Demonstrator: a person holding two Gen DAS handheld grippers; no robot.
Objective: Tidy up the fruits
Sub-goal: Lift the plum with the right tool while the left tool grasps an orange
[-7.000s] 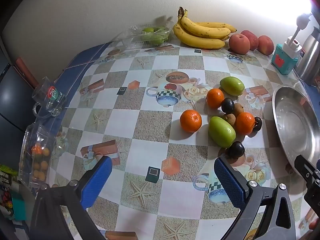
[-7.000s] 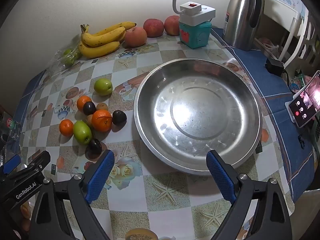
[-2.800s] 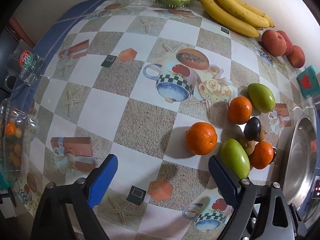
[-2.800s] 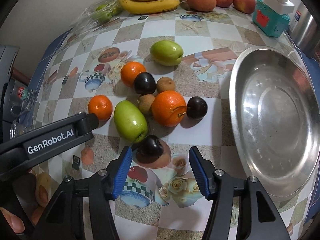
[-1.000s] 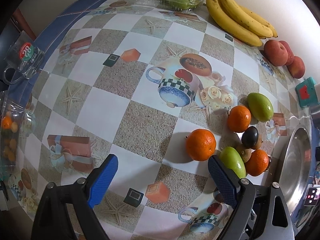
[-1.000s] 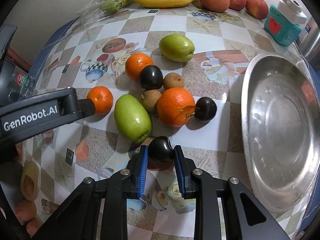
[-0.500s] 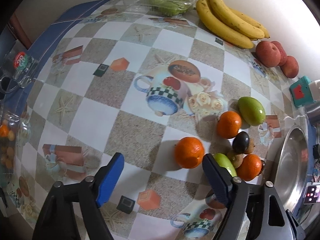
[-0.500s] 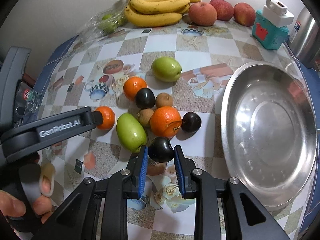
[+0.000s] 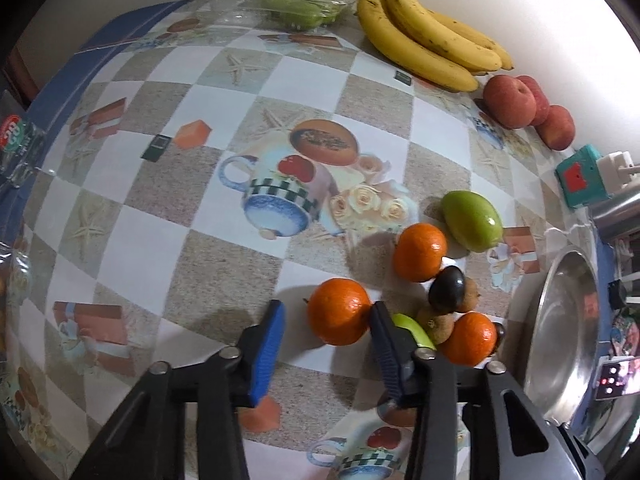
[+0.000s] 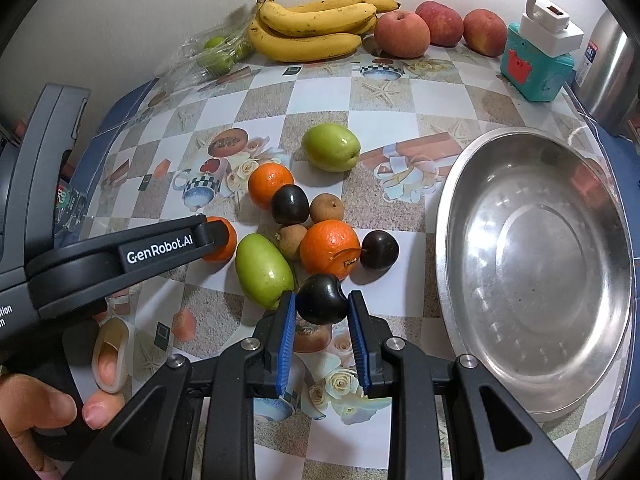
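My right gripper (image 10: pixel 321 312) is closed on a dark plum (image 10: pixel 321 298), both blue pads pressed against its sides, and it sits just beyond a long green fruit (image 10: pixel 263 270) and an orange (image 10: pixel 329 246). I cannot tell whether the plum is clear of the table or touching it. The steel bowl (image 10: pixel 536 264) lies to the right of the plum with nothing in it.

My left gripper (image 9: pixel 326 338) is partly open around a small orange (image 9: pixel 338 311). The right pad touches the fruit's side; the left pad (image 9: pixel 267 354) stands a little apart from it. In the right wrist view the left gripper's finger covers most of this orange (image 10: pixel 219 243).

The rest of the loose fruit sits in a cluster between the two grippers and the bowl: another orange (image 10: pixel 270 184), a second plum (image 10: pixel 290 204) touching it, two small brown fruits (image 10: pixel 327 208), a third plum (image 10: pixel 379 250) beside the big orange, and a round green fruit (image 10: pixel 331 147) a little farther back.

Along the wall lie a bunch of bananas (image 10: pixel 316 26), three peaches (image 10: pixel 402 34), and a clear pack of green fruit (image 10: pixel 218 54). A teal box with a white plug (image 10: pixel 536 66) stands near the bowl's far edge.
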